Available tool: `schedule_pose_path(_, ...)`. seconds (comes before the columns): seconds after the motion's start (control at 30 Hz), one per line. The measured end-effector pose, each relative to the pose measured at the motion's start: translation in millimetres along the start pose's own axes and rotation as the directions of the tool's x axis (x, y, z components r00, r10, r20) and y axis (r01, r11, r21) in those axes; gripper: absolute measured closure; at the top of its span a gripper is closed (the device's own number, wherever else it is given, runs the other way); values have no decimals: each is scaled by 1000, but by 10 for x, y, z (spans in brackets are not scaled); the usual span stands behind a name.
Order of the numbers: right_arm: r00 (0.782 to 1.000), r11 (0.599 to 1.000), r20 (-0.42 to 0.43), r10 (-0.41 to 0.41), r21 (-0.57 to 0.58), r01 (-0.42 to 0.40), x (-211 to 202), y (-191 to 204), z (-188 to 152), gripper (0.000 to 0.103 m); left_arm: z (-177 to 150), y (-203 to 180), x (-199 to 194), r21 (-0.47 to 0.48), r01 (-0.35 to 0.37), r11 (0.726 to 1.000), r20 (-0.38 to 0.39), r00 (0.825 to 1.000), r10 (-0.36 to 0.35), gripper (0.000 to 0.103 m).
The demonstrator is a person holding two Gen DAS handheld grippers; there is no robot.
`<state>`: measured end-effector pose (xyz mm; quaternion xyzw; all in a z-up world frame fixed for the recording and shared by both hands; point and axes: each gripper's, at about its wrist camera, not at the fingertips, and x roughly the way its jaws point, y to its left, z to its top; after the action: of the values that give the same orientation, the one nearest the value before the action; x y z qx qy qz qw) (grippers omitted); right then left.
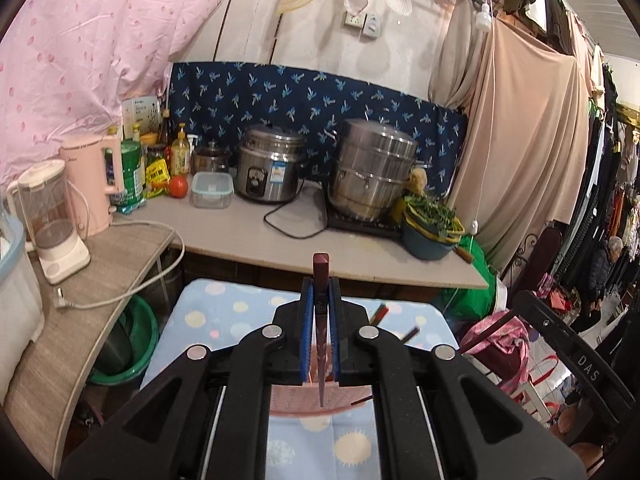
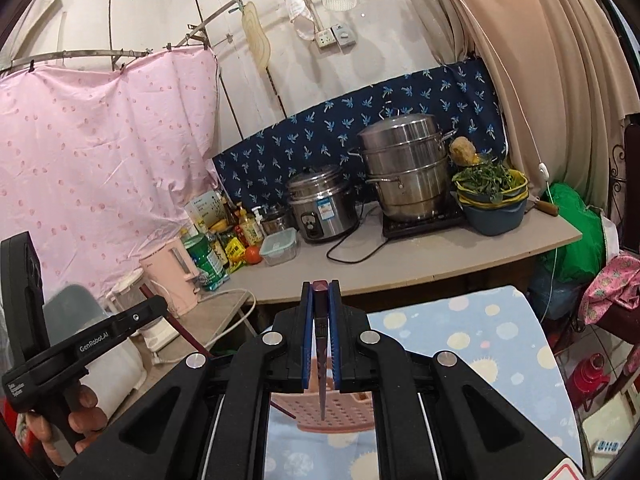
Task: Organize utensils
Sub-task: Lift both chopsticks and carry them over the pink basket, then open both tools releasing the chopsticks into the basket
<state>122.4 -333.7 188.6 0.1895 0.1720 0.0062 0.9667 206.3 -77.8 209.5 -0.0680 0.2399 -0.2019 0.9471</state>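
My left gripper (image 1: 321, 286) is shut on a dark red chopstick (image 1: 321, 270), held upright with its tip over a pink perforated basket (image 1: 320, 402) on a blue dotted cloth (image 1: 224, 312). My right gripper (image 2: 321, 290) is shut on another dark red chopstick (image 2: 320, 292), its tip over the same pink basket (image 2: 344, 410). More dark chopsticks (image 1: 400, 322) lie on the cloth beyond the left gripper. The left gripper body (image 2: 92, 340) shows at the left of the right wrist view, the right one (image 1: 576, 356) at the right of the left wrist view.
A grey counter (image 1: 256, 232) behind holds a rice cooker (image 1: 270, 170), a steel steamer pot (image 1: 374, 168), a bowl of greens (image 1: 432, 228), a clear box (image 1: 211, 189), bottles, a pink kettle (image 1: 94, 184) and a blender (image 1: 52, 220). Green basins (image 1: 128, 344) sit below.
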Motion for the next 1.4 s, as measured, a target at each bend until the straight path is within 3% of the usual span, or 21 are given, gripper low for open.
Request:
schedule_pose_path(0.2,1000,1000,28,-3,9,2,260,17,239,96,263,12,159,16,-42,999,53,998,41,96)
schedule_pose_path(0.33,1000,1000,3,-11,1,11,477,36,246,96,282,76,342,12,-62,998,41,997,61,96)
schedule_pose_path(0.9,986,999,-159,-47,-18,45,1112,-38,-273,95,-38,195,813,8,-71,997,-38,997,71,96)
schedule_pose_path(0.97,987,999,-154,-43,-15,42,1105,-46,-295,88,-64,185,818,15,-82,997,-32,996,82,95)
schedule_pose_path(1.07,989,999,-136,-50,-26,47,1051,-25,-306,75,-89,172,826,13,-96,995,-36,995,96,81)
schedule_pose_path(1.4,985,998,-162,-55,-27,52,878,-43,-429,71,-278,139,693,45,-151,988,-45,987,153,59)
